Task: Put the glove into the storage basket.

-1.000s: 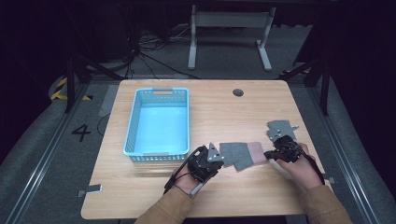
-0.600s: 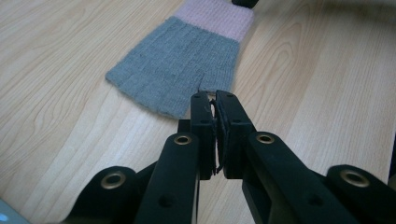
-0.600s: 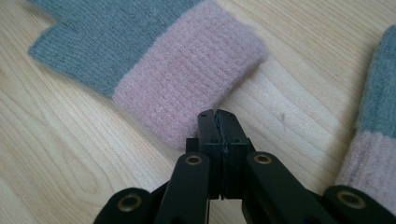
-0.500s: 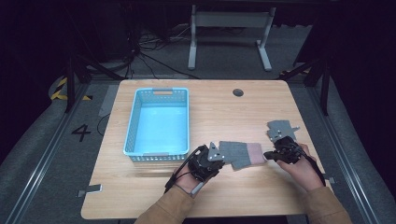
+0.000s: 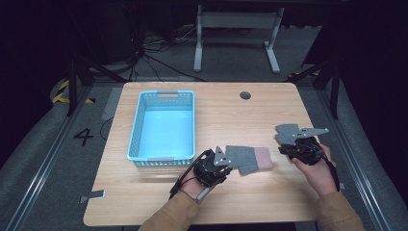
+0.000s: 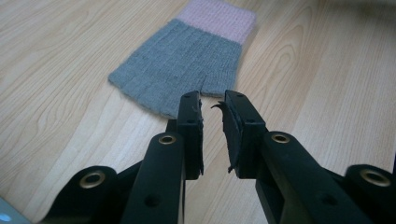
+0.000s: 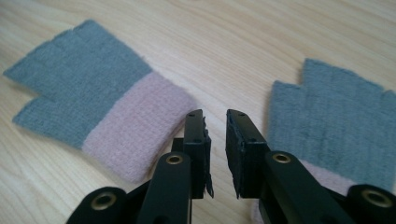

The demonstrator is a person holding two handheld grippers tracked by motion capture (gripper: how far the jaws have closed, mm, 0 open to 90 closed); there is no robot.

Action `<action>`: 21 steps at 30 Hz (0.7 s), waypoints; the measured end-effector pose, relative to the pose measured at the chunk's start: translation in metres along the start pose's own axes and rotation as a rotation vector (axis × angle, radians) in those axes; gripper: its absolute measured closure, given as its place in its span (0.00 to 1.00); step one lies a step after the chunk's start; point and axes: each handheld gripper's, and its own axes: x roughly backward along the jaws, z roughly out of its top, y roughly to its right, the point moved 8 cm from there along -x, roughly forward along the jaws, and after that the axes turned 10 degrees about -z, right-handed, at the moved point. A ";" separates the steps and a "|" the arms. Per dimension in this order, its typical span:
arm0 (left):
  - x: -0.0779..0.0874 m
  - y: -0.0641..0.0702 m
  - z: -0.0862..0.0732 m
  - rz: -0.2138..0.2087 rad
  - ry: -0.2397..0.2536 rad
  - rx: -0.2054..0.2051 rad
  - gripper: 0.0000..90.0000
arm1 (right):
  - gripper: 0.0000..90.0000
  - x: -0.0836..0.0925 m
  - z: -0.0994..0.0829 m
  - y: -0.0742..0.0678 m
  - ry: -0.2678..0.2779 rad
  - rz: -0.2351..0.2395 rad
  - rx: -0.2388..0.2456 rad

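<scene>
So there are two grey knit gloves with pink cuffs lying flat on the wooden table point(image 5: 250, 202), to the right of a light blue basket point(image 5: 137, 130). The near glove point(image 5: 248, 159) sits between the two hands, cuff pointing toward the person's right. The left gripper point(image 5: 222, 162) is right at its grey finger end; in the left gripper view its jaws have just been opening and now stand a small gap apart with nothing between them, the tips just short of the glove's point(image 6: 187, 65) edge. The right gripper point(image 5: 288, 150) is a bit past the pink cuff, its jaws have also just been opening, slightly parted and empty, hovering over bare wood. In the right gripper view it points between that glove point(image 7: 93, 107) and the second glove point(image 7: 336, 130), which lies just beside its right jaw. In the high view the second glove point(image 5: 286, 131) pokes out from under the right gripper's grey plate.
</scene>
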 end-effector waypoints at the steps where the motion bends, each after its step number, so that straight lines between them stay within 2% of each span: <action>1: 0.000 0.000 0.000 0.002 0.001 0.000 0.85 | 0.86 0.001 0.001 0.004 0.006 -0.001 -0.023; 7: 0.003 -0.001 -0.002 0.007 0.006 0.011 0.83 | 0.79 0.004 0.002 0.022 0.016 -0.011 -0.110; 8: 0.003 -0.001 -0.002 0.007 0.006 0.011 0.83 | 0.79 0.004 0.002 0.022 0.016 -0.011 -0.110; 9: 0.004 -0.001 -0.004 0.010 0.001 0.016 0.83 | 0.76 0.004 0.002 0.025 0.016 -0.011 -0.133; 10: 0.004 -0.002 -0.004 0.013 0.002 0.014 0.83 | 0.73 0.003 0.002 0.032 0.020 -0.003 -0.180; 12: 0.006 -0.002 -0.008 0.020 0.000 0.023 0.82 | 0.69 0.001 0.003 0.036 0.021 -0.003 -0.212; 16: 0.008 -0.004 -0.011 0.033 -0.001 0.015 0.75 | 0.62 -0.005 0.002 0.048 0.004 -0.056 -0.225; 21: 0.009 -0.004 -0.015 0.031 -0.001 0.028 0.69 | 0.56 -0.014 -0.003 0.059 -0.023 -0.065 -0.276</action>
